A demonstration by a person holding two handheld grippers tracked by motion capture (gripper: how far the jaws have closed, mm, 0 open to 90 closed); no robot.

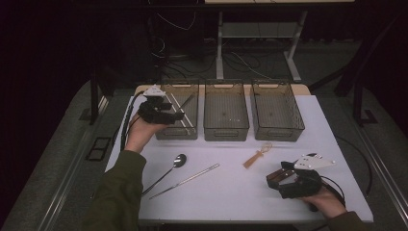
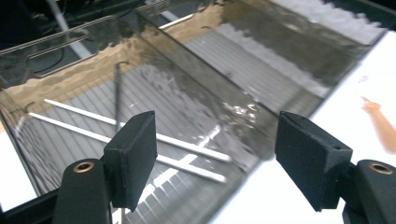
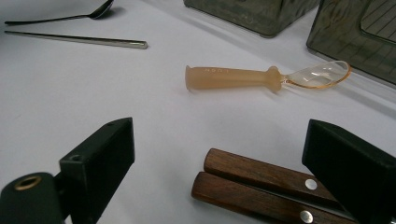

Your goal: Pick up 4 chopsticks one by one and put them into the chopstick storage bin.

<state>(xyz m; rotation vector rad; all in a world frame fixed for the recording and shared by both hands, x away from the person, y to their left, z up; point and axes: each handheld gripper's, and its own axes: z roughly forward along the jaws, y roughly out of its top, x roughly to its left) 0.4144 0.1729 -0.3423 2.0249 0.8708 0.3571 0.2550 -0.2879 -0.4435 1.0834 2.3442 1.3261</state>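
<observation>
The left gripper hung wide and empty above the left bin, its chopsticks inside. Next it should probably descend squarely over the desk's near-edge chopstick.

A metal spoon and a single metal chopstick lie side by side on the white worktop. Two empty bins, the middle bin and the right bin, stand at the back.
</observation>
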